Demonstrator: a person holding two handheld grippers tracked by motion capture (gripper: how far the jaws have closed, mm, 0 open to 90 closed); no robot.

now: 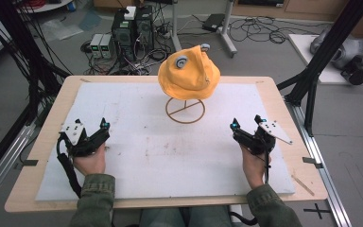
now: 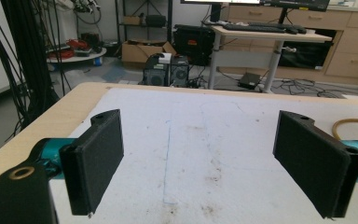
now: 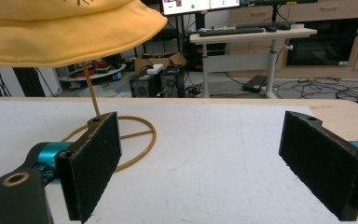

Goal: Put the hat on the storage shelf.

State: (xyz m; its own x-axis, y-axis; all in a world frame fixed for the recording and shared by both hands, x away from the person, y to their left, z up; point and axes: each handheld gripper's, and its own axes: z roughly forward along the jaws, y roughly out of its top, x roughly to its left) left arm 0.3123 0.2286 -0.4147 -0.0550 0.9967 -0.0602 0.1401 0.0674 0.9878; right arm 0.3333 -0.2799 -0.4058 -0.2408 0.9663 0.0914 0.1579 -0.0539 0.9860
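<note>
Nearest you, your left gripper sits by the worktop's left edge, jaws spread wide with nothing between them — in the left gripper view only bare white mat lies in the gap. Your right gripper sits by the right edge, jaws equally wide apart and empty. Between the two grippers the mat is open and flat, marked with faint brown smudges. Farther off, toward the far edge at the middle, a yellow bucket hat hangs on a thin wire stand with a ring base. The hat carries round grey patches and some dark stitching near the crown, too cropped to read. Beyond the far edge, computer towers and cables cover the floor.
</note>
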